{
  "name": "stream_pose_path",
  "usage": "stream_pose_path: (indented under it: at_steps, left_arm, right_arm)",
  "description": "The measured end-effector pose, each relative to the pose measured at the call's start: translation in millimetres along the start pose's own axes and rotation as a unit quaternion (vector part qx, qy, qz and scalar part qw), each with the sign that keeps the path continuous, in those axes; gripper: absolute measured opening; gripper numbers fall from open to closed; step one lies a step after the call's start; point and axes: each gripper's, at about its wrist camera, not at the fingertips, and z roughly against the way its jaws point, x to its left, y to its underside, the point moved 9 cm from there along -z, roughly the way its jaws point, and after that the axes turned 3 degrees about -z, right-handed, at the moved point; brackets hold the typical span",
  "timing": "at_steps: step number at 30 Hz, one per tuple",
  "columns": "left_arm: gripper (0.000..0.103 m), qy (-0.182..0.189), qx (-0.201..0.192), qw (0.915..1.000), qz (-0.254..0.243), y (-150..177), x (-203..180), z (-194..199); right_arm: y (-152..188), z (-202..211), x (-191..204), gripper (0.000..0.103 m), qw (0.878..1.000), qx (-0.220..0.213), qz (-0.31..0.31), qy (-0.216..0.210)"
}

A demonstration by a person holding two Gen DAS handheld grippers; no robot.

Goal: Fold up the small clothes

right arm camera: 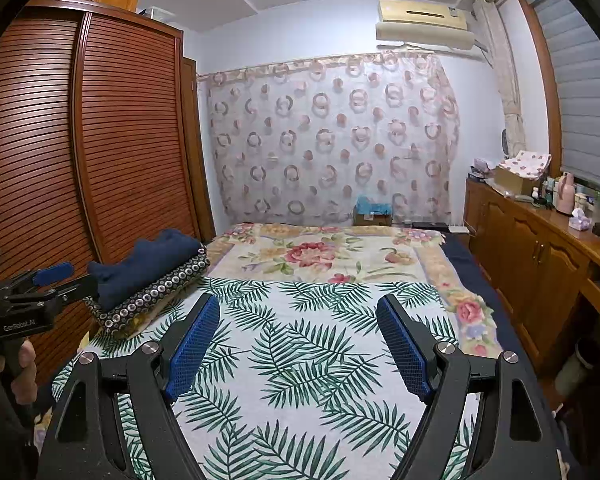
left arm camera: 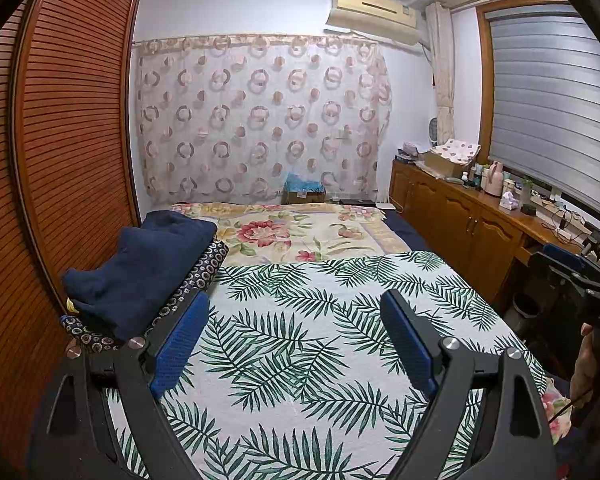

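Above the near end of the palm-leaf sheet (left arm camera: 300, 340) both tongs hang released, gripping nothing: the left gripper (left arm camera: 296, 344) and the right gripper (right arm camera: 298, 346) each show blue pads spread wide with only bare printed cloth between them. Out toward the sheet's left edge, beside the slatted wardrobe (left arm camera: 68, 128), lies the pile of small clothes: a navy garment (left arm camera: 140, 268) resting on top of a dark ring-patterned piece (right arm camera: 156, 294), both already looking folded. They appear soft, light and limp, likely to sag and slide rather than hold a shape, so a pinch at a corner or hem should serve best. No unfolded garment shows on the sheet. Beyond lies a floral blanket (left arm camera: 300, 232).
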Motion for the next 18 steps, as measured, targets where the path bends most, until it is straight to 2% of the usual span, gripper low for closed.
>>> stream_pose_path:
  at_steps: [18]
  left_arm:
    - [0.088, 0.001, -0.001, 1.0, 0.001, 1.1, 0.3, -0.2]
  right_arm:
    - [0.0, -0.7, -1.3, 0.082, 1.0, -0.002, 0.001, 0.0]
